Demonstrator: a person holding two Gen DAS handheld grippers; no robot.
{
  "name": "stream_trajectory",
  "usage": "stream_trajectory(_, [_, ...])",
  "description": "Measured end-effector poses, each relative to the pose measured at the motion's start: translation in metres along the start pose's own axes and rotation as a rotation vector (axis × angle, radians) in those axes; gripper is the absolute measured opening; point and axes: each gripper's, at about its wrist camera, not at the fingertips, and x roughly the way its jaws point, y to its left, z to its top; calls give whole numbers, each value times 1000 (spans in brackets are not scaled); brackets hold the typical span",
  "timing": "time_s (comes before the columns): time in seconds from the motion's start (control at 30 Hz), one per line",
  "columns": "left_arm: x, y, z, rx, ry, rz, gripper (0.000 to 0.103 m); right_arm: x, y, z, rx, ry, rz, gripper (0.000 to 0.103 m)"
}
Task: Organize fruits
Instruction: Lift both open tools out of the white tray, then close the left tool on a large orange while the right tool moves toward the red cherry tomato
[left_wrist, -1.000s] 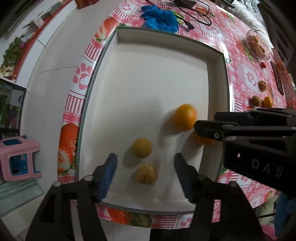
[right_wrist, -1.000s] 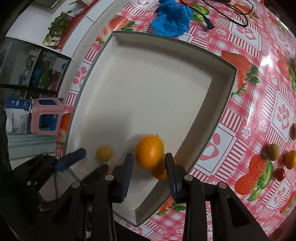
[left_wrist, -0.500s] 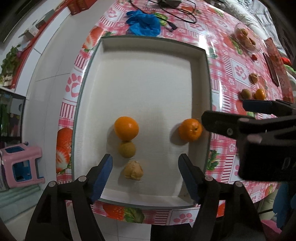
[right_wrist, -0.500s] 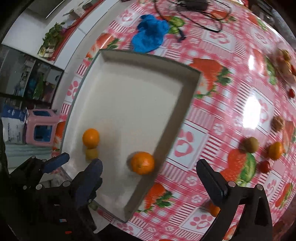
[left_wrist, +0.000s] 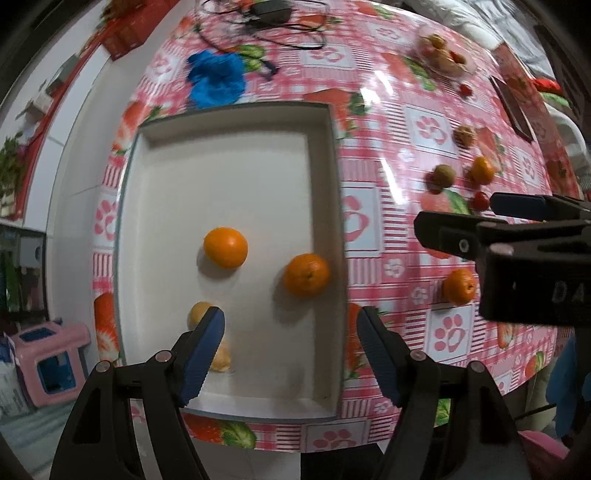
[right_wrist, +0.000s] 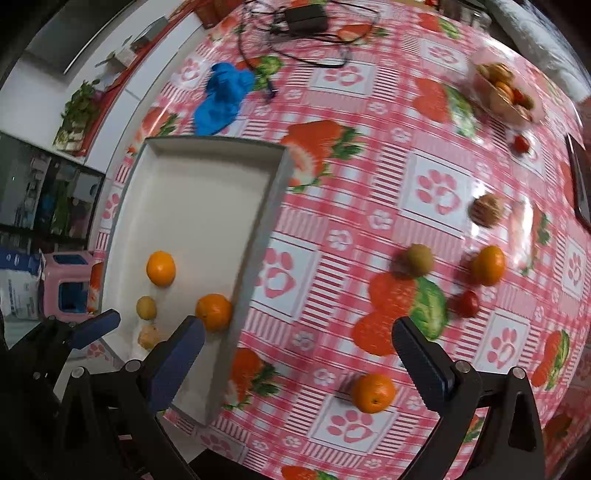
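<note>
Item: four fruits in your white tray (left_wrist: 325, 110) — two oranges, one (left_wrist: 225, 246) mid-floor, one (left_wrist: 306, 275) stem-up against the right wall; the round fruits show no long axis. Loose orange (right_wrist: 373, 392) on the table (right_wrist: 369, 155) awaits collection. Left gripper (left_wrist: 290, 354): jaws partly open, empty. Right gripper (right_wrist: 295, 358): jaws wide apart, empty.

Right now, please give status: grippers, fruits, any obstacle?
Left gripper and right gripper open, empty. Four fruits in tray; nearest loose orange on table. Nothing blocking it.
</note>
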Motion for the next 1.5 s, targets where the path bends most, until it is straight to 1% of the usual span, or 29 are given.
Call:
stream_trajectory(0.13, [1,-25,7,57,-3,-18,77,-4,-41,-12,79,-1,-8,102])
stream_trajectory(0.2, [4,-37,9,84,-1,-23,77,-3,-65,-23,130,8,-29,102])
stream_trajectory(0.23, [6,-45,9,99,4,-26,77,-1,-83,-31,171,22,-49,102])
stream_trajectory(0.4, [16,-74,7,162,39,-46,77,14,-149,-72,336,101,-113,102])
stream_trajectory(0.5, [25,-95,7,196,64,-54,77,22,-171,-93,379,141,-136,102])
stream_trajectory(0.6, [32,-113,11,225,76,-60,77,33,-187,-114,393,187,-158,102])
stream_trajectory(0.7, [39,-131,16,249,83,-70,77,42,-193,-126,407,221,-157,102])
stream_trajectory(0.87, [50,-159,23,289,81,-66,77,43,-188,-133,361,221,-185,103])
stream_trajectory(0.93, [59,-166,26,295,100,-55,70,44,-188,-134,358,227,-186,103])
stream_trajectory(1.0, [67,-168,28,287,123,-61,60,43,-191,-134,358,231,-186,103])
stream_trajectory(1.07, [72,-170,29,278,128,-67,56,44,-190,-133,356,231,-187,103])
stream_trajectory(1.13, [75,-172,29,277,133,-65,48,44,-188,-134,350,227,-189,103])
stream_trajectory(1.17, [77,-171,28,280,135,-58,42,45,-187,-133,349,225,-190,103])
stream_trajectory(1.3, [81,-172,24,269,121,-35,42,45,-185,-136,347,213,-194,103])
stream_trajectory(1.37, [85,-161,24,242,121,-35,42,45,-184,-137,346,209,-196,103])
stream_trajectory(1.5, [89,-132,38,181,116,-23,42,44,-185,-136,344,200,-198,103])
